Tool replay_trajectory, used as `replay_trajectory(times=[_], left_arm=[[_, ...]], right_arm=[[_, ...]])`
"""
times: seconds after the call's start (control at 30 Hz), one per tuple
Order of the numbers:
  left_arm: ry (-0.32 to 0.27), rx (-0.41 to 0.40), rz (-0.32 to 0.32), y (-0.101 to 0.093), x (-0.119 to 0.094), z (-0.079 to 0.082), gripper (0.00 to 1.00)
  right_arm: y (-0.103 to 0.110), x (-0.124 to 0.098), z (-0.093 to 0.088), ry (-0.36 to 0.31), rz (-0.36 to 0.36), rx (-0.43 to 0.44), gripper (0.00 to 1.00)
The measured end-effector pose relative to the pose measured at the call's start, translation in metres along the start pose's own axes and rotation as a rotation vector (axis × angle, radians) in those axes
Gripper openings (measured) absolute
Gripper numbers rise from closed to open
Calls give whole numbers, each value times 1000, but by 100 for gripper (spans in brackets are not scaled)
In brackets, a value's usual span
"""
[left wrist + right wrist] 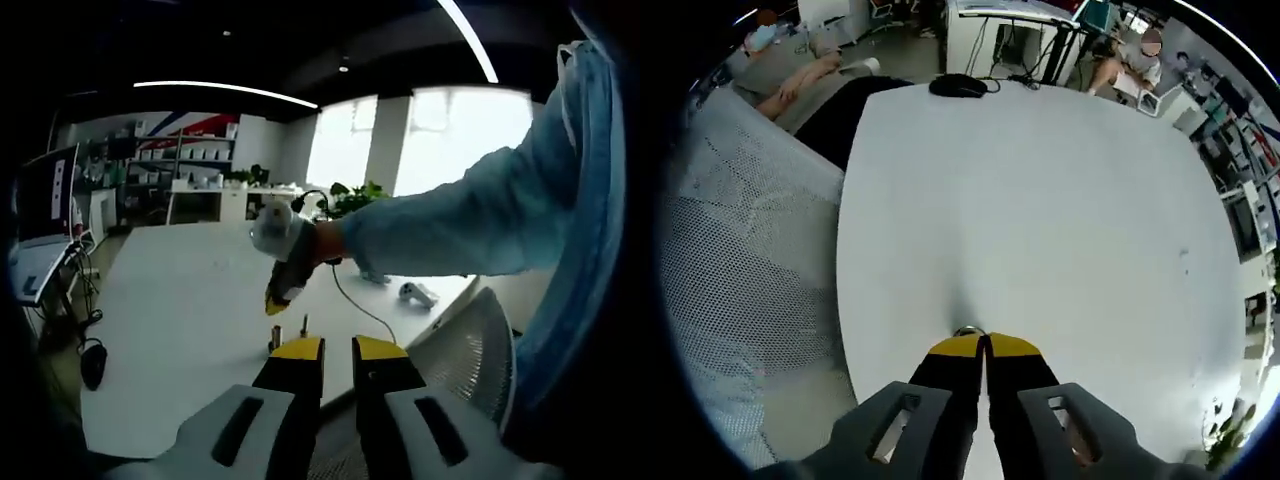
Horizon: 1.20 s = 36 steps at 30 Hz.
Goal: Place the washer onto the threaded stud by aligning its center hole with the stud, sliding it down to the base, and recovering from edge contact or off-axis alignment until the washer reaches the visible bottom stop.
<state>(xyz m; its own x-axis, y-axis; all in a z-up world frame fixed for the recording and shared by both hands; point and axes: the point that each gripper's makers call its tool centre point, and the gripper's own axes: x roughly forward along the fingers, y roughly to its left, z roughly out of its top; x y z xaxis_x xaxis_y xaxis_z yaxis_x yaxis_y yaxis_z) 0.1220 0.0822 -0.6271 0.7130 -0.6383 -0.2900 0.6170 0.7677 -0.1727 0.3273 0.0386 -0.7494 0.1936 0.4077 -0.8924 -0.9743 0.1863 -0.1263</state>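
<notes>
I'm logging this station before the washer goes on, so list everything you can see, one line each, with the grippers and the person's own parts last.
Table: one, white, under both grippers.
Threaded stud: one, dark, upright on the table beyond the left gripper's tips.
Washer: one, metallic, just a sliver at the right gripper's tips.
Mesh chair: one, white, at the table edge.
Mouse: one, black, far table edge.
Plant: one, green, by the window.
Shelves: one unit, white, back wall.
Left gripper: black with yellow tips, slightly open, empty.
Right gripper: same colours, shut.
Sleeve: one, light blue, reaching across the table.
</notes>
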Motion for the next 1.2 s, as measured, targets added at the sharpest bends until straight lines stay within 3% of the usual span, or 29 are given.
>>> replay_trajectory(times=[0.1,0.17,0.3,0.5,0.63,0.77,0.83,1.0,1.1,1.2], left_arm=[[4,4,-5,-1,0,-1,8],[10,6,-9,-2,0,-1,8],[40,8,-28,-4,2,-4,8],[61,-13,-55,-5,2,-5,8],[79,-14,-60,-3,2,-4,9],[88,-15,-64,0,3,-1,9],[92,12,-38,8,2,2,9],[59,9,42,39,-4,20,9],[41,14,92,53,-7,28,9],[24,3,118,63,-11,33,9]], right_arm=[[4,-35,17,-111,-31,39,2],[8,-71,27,-215,-72,70,3],[14,-122,28,-370,-143,168,8],[24,-198,3,-592,-256,382,17],[23,-231,-29,-681,-326,515,25],[34,-251,-44,-744,-372,608,29],[40,-260,-57,-787,-411,711,32],[53,-260,-71,-908,-400,906,38],[61,-244,-87,-886,-410,1011,42],[69,-234,-92,-875,-416,1054,45]])
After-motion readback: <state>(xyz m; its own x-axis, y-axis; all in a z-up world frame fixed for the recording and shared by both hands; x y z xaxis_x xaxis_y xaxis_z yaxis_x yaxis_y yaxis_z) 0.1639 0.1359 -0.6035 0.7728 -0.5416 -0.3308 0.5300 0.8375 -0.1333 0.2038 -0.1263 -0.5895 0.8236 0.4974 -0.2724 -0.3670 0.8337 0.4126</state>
